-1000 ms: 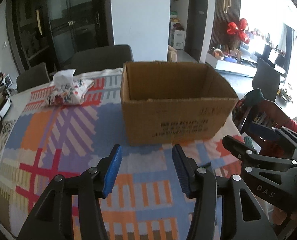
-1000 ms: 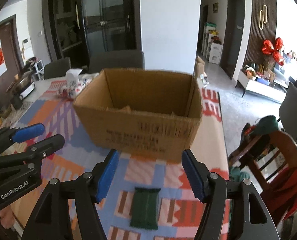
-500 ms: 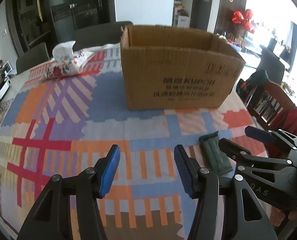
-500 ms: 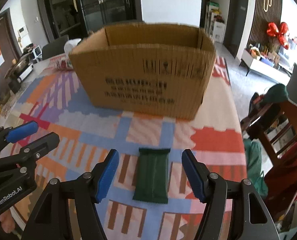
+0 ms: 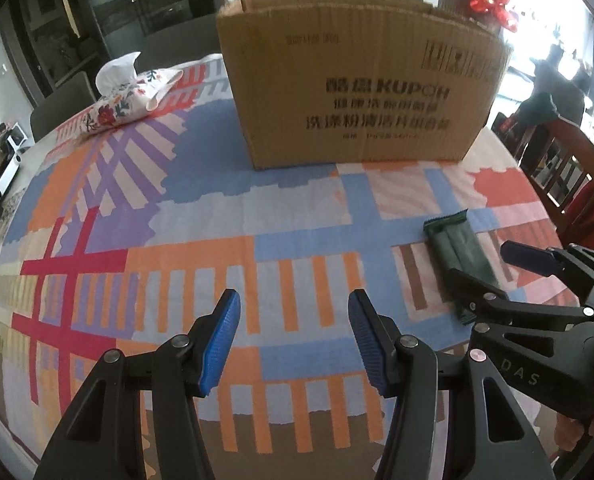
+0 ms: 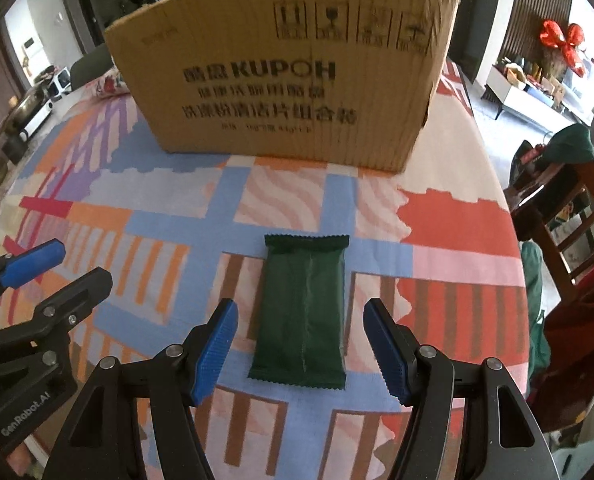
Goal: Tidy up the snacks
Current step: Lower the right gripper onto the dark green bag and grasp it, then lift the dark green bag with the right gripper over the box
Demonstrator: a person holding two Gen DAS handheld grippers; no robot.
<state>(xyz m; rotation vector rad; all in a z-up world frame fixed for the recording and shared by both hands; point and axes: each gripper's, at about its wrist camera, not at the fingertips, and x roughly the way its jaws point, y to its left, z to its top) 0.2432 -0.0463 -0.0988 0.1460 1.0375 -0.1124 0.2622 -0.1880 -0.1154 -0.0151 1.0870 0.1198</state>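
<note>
— Where is the snack?

— The dark green foil snack packet point(image 6: 303, 312) lies flat on the patchwork tablecloth of orange, blue and red blocks point(image 6: 177, 216), lengthwise in front of me. My right gripper point(image 6: 301, 344) hangs over its near end, the blue ribbed pads point(image 6: 217, 344) spread wide on either side of it, touching nothing.

— And your other hand?

— My left gripper point(image 5: 293, 340) is over bare cloth just beside the right one, its jaws parted a little less and with nothing between them. From there the packet point(image 5: 457, 248) lies off to the right.

— The box?

— The brown cardboard box with black printed lettering point(image 6: 281, 80) stands open-topped beyond the packet, apart from it. A floral fabric tissue pouch point(image 5: 129, 96) sits to the box's left.
</note>
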